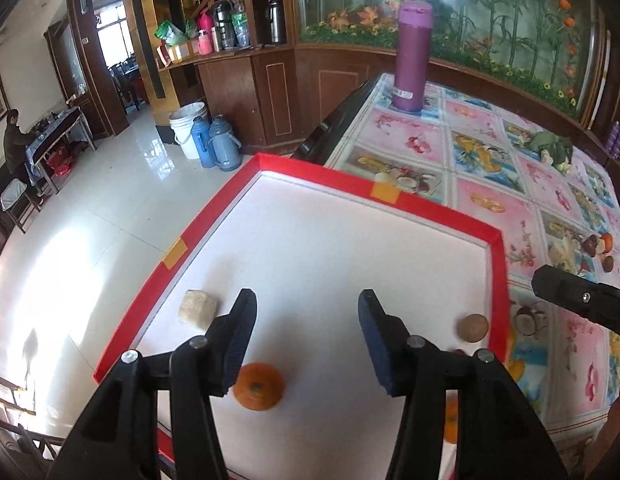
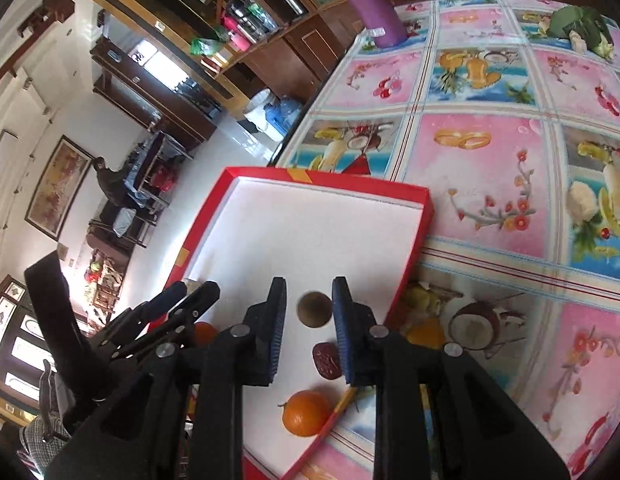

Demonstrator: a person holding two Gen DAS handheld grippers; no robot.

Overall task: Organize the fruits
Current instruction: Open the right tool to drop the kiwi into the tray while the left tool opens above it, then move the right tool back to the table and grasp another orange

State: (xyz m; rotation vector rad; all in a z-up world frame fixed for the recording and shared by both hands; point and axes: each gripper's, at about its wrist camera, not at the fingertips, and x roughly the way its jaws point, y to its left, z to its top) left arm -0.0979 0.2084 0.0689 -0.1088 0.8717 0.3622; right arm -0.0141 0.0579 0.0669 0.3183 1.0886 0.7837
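No writing is showing clearly enough to read; the purple flask (image 1: 412, 56) is carrying a small illegible label. The left gripper (image 1: 307, 340) is hanging with its jaws well apart over the red-rimmed tray (image 1: 430, 204), nothing between them, an orange (image 1: 258, 386) lying just beside its left finger. The right gripper (image 2: 310, 332) is sitting with jaws narrowly apart, gripping nothing, above a brown round fruit (image 2: 314, 309) and a dark red date (image 2: 328, 360). A second orange (image 2: 305, 412) is resting against the tray's right edge, a pale lump (image 1: 197, 308) near its left edge
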